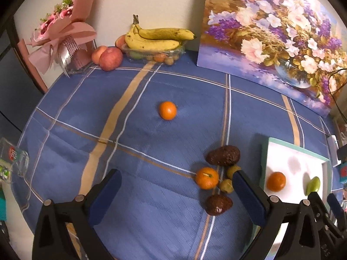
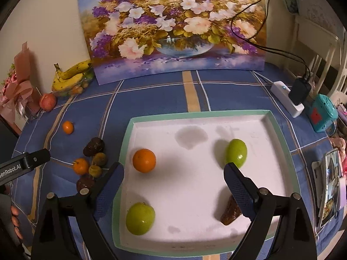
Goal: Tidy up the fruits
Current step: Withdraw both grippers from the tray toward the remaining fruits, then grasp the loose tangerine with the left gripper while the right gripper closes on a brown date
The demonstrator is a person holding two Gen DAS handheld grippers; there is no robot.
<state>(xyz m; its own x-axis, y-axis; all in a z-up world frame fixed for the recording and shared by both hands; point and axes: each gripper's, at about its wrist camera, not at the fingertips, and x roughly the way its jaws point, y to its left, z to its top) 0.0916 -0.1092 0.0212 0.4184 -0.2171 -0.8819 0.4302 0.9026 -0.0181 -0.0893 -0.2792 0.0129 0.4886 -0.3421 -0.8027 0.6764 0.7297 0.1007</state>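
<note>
Holding both tools over the blue checked tablecloth [image 1: 151,216], I have my left gripper [image 1: 176,183] spread wide with nothing between its fingers, and my right gripper [image 2: 173,173] likewise gaping and empty above the white tray [image 2: 279,130].

Nearest in the right view, a green apple [image 2: 140,218] lies in the tray's near left corner. A dark brown fruit [image 2: 230,213] sits near the right side, half hidden behind my right finger, so I cannot make out its full shape. Farther in are an orange [image 2: 144,160] on the left and a second green fruit [image 2: 236,153] on the right, its lower edge cut by the fingertip. Grey stains mark the tray floor.

In the left view, a cluster lies just left of the tray: a dark avocado [image 1: 218,204] closest, then a tangerine [image 1: 207,178] touching two small brownish-green fruits [image 1: 226,185], one partly covered by my left tool's right finger, then another avocado [image 1: 223,155]. A lone tangerine [image 1: 167,110] sits well apart, mid-cloth.

At the wall, bananas [image 1: 158,38] rest on a clear box whose contents are hard to identify, apples [image 1: 110,58] beside it, a pink bouquet [image 1: 63,34] left, a flower painting [image 1: 271,36] right.
</note>
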